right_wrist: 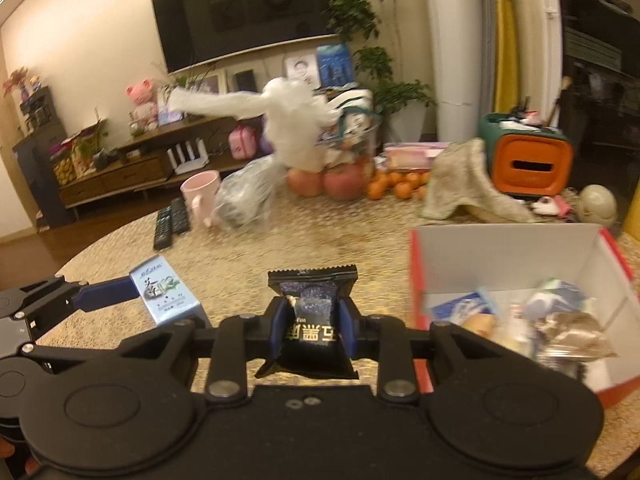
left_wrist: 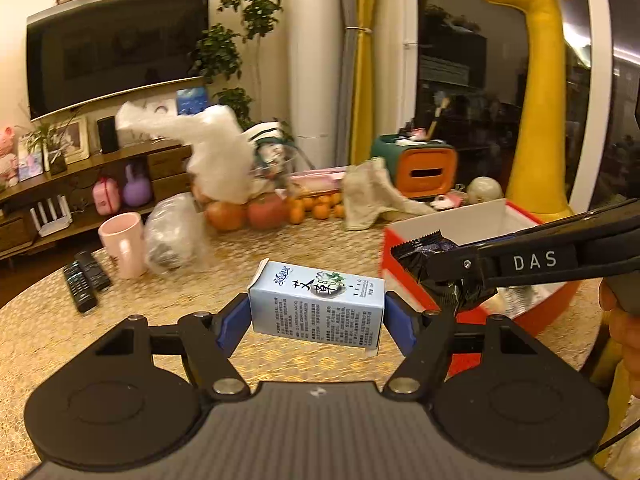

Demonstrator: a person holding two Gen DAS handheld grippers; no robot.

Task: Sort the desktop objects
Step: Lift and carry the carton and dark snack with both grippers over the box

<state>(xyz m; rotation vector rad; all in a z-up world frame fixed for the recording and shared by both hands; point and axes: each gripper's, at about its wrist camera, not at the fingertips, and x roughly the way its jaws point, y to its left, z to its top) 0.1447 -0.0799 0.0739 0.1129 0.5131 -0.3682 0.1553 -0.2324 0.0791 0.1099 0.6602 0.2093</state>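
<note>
My left gripper (left_wrist: pixel 316 316) is shut on a small light-blue carton (left_wrist: pixel 316 304) and holds it sideways above the round table. The carton also shows in the right wrist view (right_wrist: pixel 166 294). My right gripper (right_wrist: pixel 312 326) is shut on a black snack packet (right_wrist: pixel 314 320), held just left of the red box. In the left wrist view the packet (left_wrist: pixel 428 256) hangs over the red box's near left corner. The red box (right_wrist: pixel 520 248) with white inside walls holds several packets and wrappers.
On the gold table mat (right_wrist: pixel 320 240) stand a pink mug (right_wrist: pixel 200 196), two remotes (right_wrist: pixel 172 222), a clear plastic bag (right_wrist: pixel 248 196), apples and oranges (right_wrist: pixel 348 184), a beige cloth (right_wrist: pixel 468 184) and an orange-fronted container (right_wrist: pixel 528 164).
</note>
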